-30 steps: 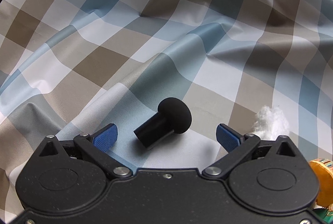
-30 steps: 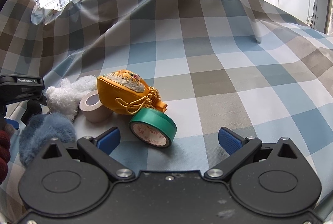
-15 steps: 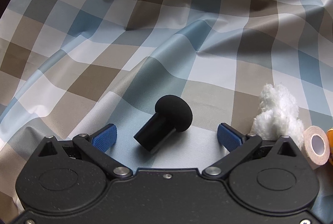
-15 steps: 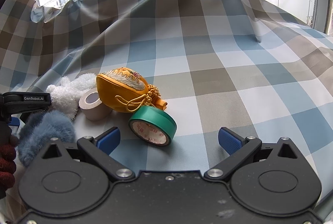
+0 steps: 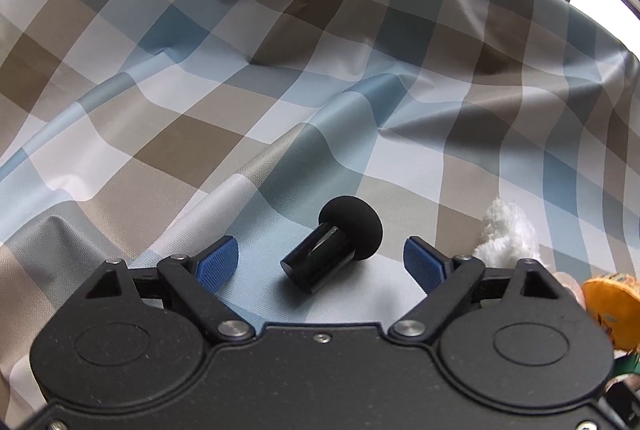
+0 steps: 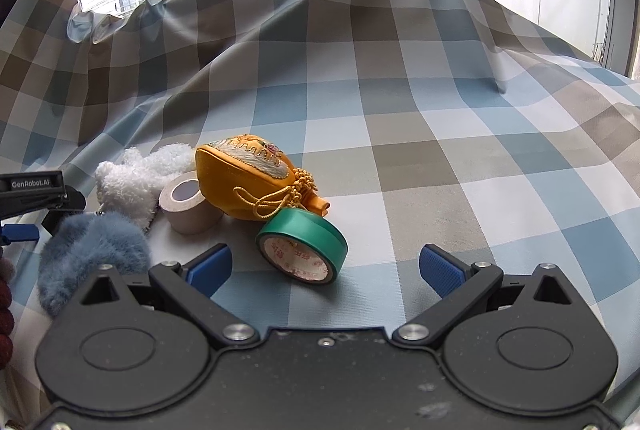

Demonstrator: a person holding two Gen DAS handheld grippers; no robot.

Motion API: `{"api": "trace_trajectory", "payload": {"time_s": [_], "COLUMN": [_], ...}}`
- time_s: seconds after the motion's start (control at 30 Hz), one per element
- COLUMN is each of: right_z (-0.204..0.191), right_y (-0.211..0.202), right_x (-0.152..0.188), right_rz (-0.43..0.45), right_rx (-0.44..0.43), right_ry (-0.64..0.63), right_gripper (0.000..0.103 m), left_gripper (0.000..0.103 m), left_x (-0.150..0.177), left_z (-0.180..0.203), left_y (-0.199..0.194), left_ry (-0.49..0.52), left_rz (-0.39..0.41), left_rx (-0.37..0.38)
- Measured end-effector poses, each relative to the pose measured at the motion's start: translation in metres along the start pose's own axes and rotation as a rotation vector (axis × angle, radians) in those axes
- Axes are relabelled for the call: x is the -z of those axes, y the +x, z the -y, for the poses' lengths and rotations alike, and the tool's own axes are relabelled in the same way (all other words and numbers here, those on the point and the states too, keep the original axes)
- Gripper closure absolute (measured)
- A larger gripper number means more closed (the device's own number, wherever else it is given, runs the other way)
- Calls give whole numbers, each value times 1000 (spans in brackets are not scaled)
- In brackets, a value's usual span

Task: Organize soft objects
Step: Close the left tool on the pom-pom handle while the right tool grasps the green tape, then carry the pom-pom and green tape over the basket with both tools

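While half cut off lower right, pouch (image 5: 612, 294) and white plush (image 5: 508, 238) peek; mic (image 5: 332, 250) lies lower centre between left gripper (image 5: 320, 262), closing but untouching; right gripper (image 6: 324, 266) gapes; two tapes (image 6: 300, 246).

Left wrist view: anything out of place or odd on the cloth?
The black foam-tipped cylinder lies tipped on its side, alone between the left gripper's open jaws, apart from the pile. The checked cloth is rumpled into folds. Nothing looks spilled or damaged.
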State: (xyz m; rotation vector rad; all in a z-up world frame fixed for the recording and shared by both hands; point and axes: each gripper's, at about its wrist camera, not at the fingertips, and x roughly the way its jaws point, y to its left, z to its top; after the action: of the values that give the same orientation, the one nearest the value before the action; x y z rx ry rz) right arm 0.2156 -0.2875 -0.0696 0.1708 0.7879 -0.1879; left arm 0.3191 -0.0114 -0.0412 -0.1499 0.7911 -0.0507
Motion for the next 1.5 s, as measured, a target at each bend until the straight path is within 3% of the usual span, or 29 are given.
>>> {"api": "trace_trajectory", "payload": {"time_s": [0.1, 0.2, 0.27, 0.33, 0.43, 1.0, 1.2, 1.5], "right_z": [-2, -3, -2, 0, 6, 37, 35, 2], "right_y": [-2, -2, 1, 2, -3, -28, -63, -141], "right_x": [1, 1, 1, 1, 1, 6, 24, 49], "right_rz": [14, 12, -13, -24, 2, 36, 5, 28], "right_rx": [7, 0, -15, -23, -30, -92, -81, -155], "right_ry": [-20, -26, -34, -24, -1, 197, 228, 193], "right_gripper": [12, 33, 69, 83, 90, 92, 92, 92], "left_gripper": [51, 53, 53, 53, 53, 53, 53, 53], "left_x": [-9, -12, -10, -6, -3, 30, 55, 95], "left_z": [-4, 0, 4, 5, 5, -15, -16, -6], "left_y": [4, 7, 6, 4, -4, -106, -144, -184], "left_ry": [-93, -62, -22, 10, 19, 72, 123, 204], "left_rz": [-31, -52, -52, -49, -49, 6, 21, 14], "left_rx": [-12, 5, 0, 17, 28, 88, 92, 147]}}
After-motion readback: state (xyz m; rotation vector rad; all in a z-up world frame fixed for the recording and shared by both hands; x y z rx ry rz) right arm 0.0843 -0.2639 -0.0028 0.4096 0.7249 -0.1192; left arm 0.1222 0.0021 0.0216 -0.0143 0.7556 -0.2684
